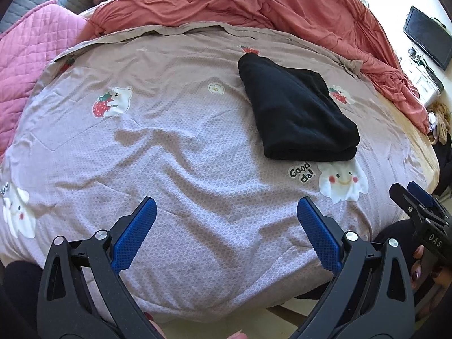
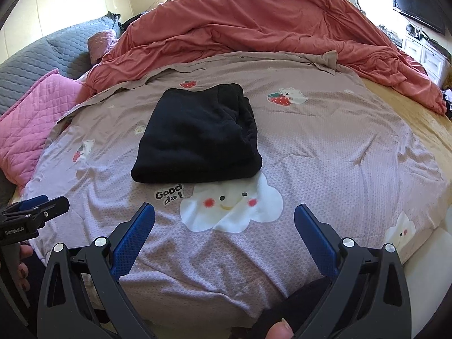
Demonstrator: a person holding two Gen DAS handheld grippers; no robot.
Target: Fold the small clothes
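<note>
A black garment [image 1: 296, 110] lies folded into a thick rectangle on the lilac printed bedsheet [image 1: 175, 152]. It also shows in the right wrist view [image 2: 197, 135], just beyond the "Good da!" print. My left gripper [image 1: 226, 206] is open and empty, low over the sheet, left of and nearer than the garment. My right gripper [image 2: 224, 214] is open and empty over the white cloud print, short of the garment's near fold. The right gripper also appears at the right edge of the left wrist view [image 1: 418, 200], and the left gripper at the left edge of the right wrist view [image 2: 34, 209].
A rumpled coral duvet [image 2: 268, 25] is heaped across the far side of the bed. A pink quilted pillow [image 2: 31, 118] and a grey one [image 2: 50, 50] lie at the left. A television [image 2: 418, 2] and white drawers [image 2: 423, 53] stand at the right.
</note>
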